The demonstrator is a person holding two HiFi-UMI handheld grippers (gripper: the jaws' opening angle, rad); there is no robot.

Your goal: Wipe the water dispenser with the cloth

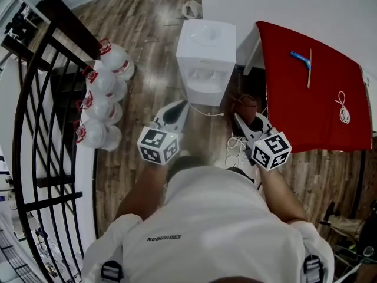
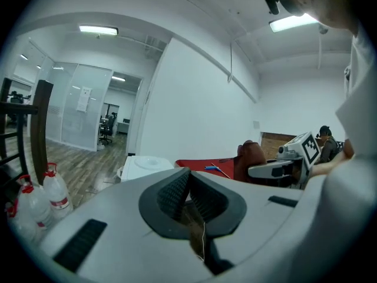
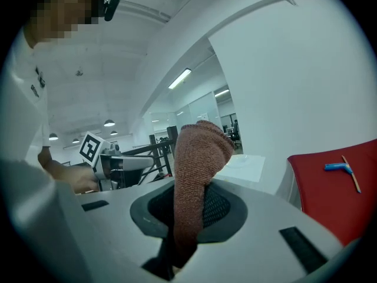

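The dark wood plank floor (image 1: 141,34) fills most of the head view, with a black metal railing (image 1: 41,105) curving along the left. A red-draped surface (image 1: 312,93) stands at the right. Between them, against the white wall, stands the white plastic water dispenser (image 1: 206,58) with no bottle on top; it is ahead of both grippers and untouched. A row of clear water bottles with red caps (image 1: 103,96) lies to its left.

The left gripper (image 2: 189,186) is clenched with nothing between its jaws. The right gripper (image 3: 188,211) is clamped on the brown knitted cloth (image 3: 200,152), which sticks up past the jaws in a folded bunch.

Wiping looks not yet begun. Only a narrow part of the cloth seems pinched, so pressing it across the panels could drag it loose. The bottle-less dispenser may be light, and a firm push could slide or tip it.
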